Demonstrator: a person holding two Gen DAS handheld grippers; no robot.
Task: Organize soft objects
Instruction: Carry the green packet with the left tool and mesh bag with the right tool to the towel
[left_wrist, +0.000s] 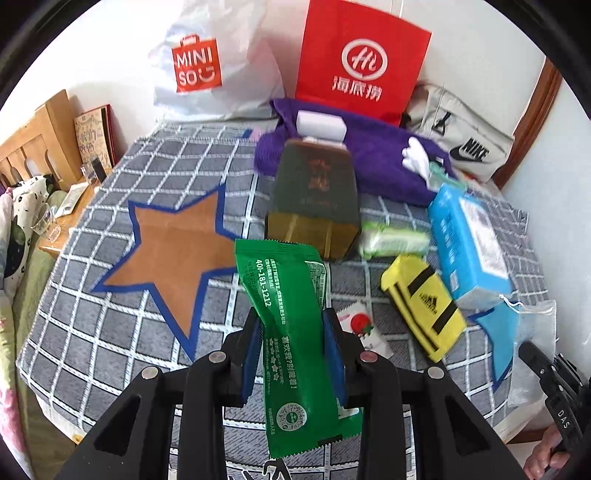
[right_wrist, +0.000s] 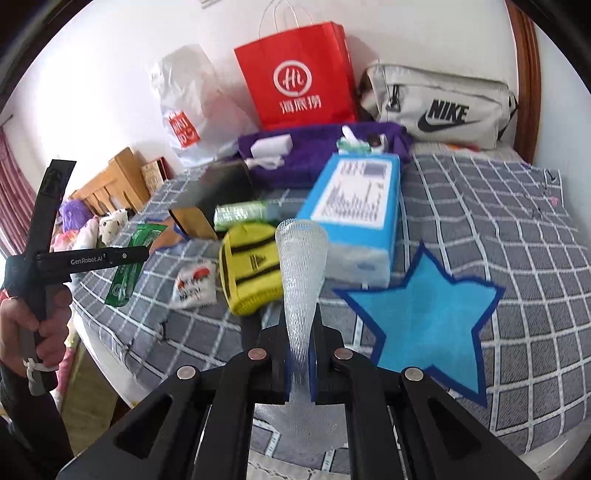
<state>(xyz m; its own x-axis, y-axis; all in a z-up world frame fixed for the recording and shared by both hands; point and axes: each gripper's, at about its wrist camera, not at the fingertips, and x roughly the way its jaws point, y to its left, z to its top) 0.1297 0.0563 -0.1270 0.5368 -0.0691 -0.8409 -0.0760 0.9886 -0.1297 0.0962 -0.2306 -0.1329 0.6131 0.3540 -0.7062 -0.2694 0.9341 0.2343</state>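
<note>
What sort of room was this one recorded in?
Most likely a bedroom at home: a grey checked cover spread over what looks like a mattress, a wooden headboard beside it, and stuffed toys at the edge.

Red paper bag (left_wrist: 364, 61) far centre, white plastic bag (left_wrist: 207, 66) at its left; wooden headboard (left_wrist: 35, 147) far left.

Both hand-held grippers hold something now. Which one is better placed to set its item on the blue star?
Probably right: its hand-held gripper, clamping the mesh pouch, is beside the blue star. The left hand-held gripper holds the green packet near the brown star.
</note>
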